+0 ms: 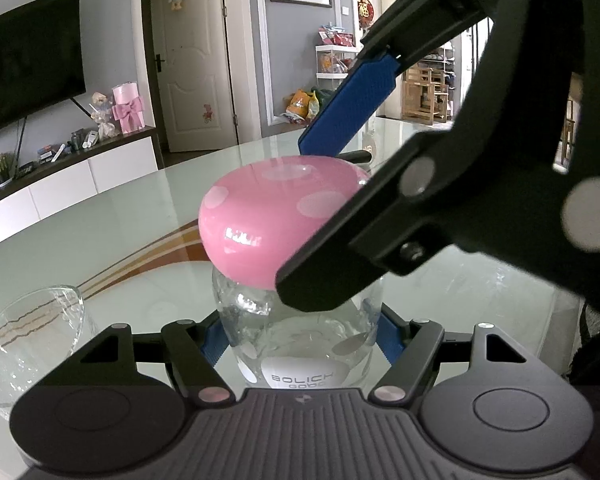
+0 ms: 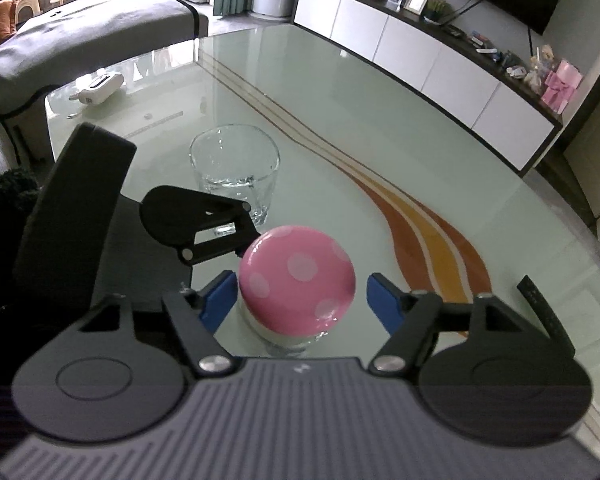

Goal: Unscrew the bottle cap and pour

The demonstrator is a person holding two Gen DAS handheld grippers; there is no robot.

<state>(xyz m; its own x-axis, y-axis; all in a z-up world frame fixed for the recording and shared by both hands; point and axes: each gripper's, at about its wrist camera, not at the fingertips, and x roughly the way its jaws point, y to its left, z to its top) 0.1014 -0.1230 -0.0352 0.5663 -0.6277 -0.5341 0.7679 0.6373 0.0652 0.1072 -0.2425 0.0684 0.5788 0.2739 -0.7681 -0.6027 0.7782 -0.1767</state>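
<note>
A clear glass bottle (image 1: 300, 344) with a pink, white-spotted mushroom cap (image 1: 268, 216) stands on the glass table (image 1: 120, 208). My left gripper (image 1: 304, 340) is shut on the bottle's body, its blue pads pressed to both sides below the cap. My right gripper (image 2: 300, 300) comes down from above and straddles the cap (image 2: 296, 276). Its blue pads (image 2: 384, 300) stand a little off the cap on each side, so it is open. In the left wrist view one right finger (image 1: 340, 248) covers the cap's right side. An empty clear glass (image 2: 236, 172) stands just beyond the bottle.
A white handheld device (image 2: 100, 88) lies at the table's far left edge beside a grey sofa (image 2: 80, 20). A white TV cabinet (image 2: 420, 48) runs along the wall past the table. A black strap (image 2: 540, 308) lies at the right. The table bears orange stripes (image 2: 432, 248).
</note>
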